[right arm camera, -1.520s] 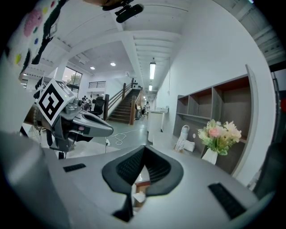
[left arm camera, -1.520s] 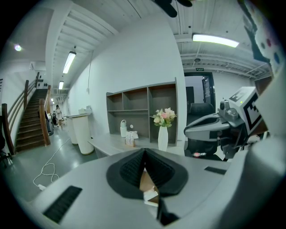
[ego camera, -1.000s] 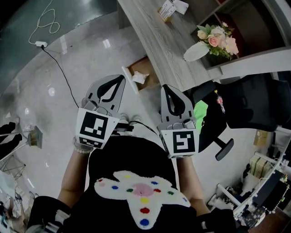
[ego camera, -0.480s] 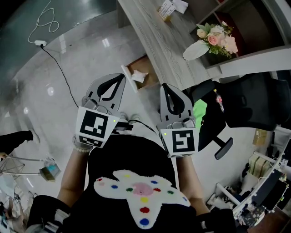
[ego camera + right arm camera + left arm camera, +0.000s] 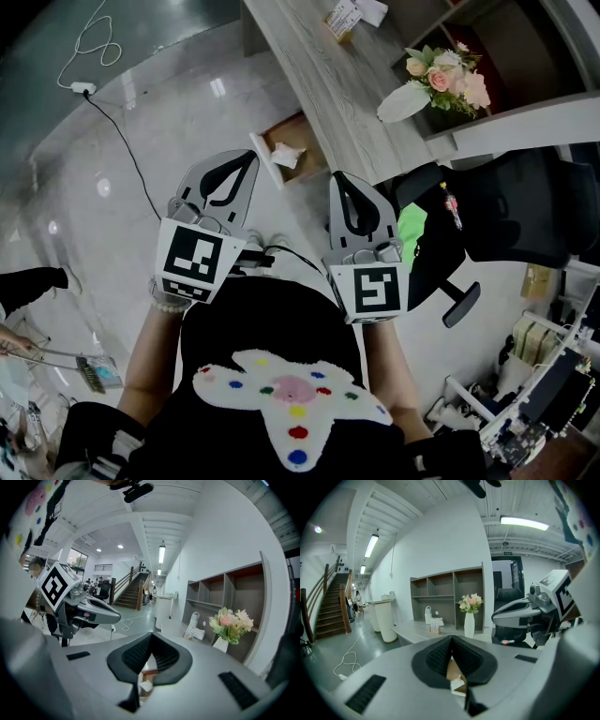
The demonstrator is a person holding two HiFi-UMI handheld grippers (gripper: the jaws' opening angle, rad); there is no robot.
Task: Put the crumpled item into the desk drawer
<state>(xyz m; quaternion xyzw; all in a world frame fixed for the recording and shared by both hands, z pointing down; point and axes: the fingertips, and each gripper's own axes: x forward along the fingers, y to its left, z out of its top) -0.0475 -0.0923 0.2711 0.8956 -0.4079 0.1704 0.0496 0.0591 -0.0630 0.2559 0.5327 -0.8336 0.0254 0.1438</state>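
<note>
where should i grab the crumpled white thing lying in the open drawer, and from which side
Pinch the bunched top of the crumpled white thing from above. It lies inside the open drawer, close to one wall, so the walls likely block a sideways approach.

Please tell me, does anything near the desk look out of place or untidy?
The desk drawer stands pulled open, with a crumpled white item lying inside it. On the floor, a power strip lies with its cables trailing loose. Nothing looks spilled or broken.
</note>
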